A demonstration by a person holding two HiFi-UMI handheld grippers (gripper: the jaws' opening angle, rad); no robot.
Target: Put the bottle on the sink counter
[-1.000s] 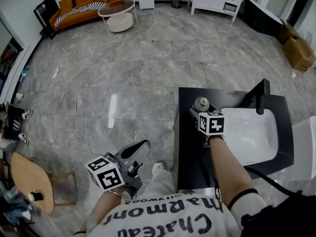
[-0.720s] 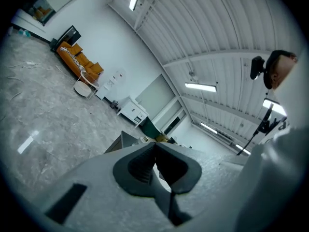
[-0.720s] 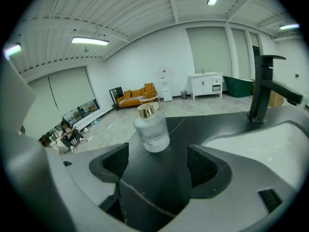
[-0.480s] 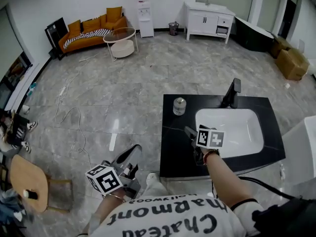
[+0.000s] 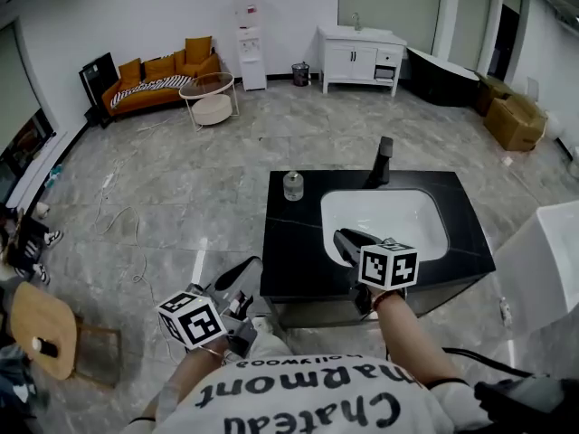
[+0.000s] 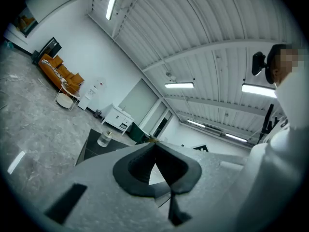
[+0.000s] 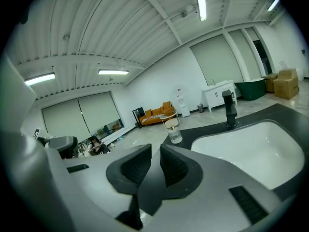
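Observation:
The clear bottle (image 5: 292,186) stands upright on the black sink counter (image 5: 298,262), at its far left corner beside the white basin (image 5: 384,220). It also shows far off in both gripper views, as bottle (image 6: 104,139) and bottle (image 7: 175,135). My right gripper (image 5: 342,238) hovers over the counter's near edge, well short of the bottle. Its jaws have just been closing and now stand a narrow gap apart with nothing between them (image 7: 154,148). My left gripper (image 5: 244,268) hangs over the floor left of the counter, its jaws closed together and empty (image 6: 154,143).
A black faucet (image 5: 384,158) rises behind the basin. A white fixture (image 5: 543,260) stands right of the counter and a wooden chair (image 5: 41,333) at lower left. Far back are an orange sofa (image 5: 163,69), a round table (image 5: 210,107), a white cabinet (image 5: 360,54) and cardboard boxes (image 5: 514,120).
The right gripper has drawn back from the bottle to the counter's near edge. The bottle stays standing on the counter. The left gripper has also pulled back, and the whole view has retreated.

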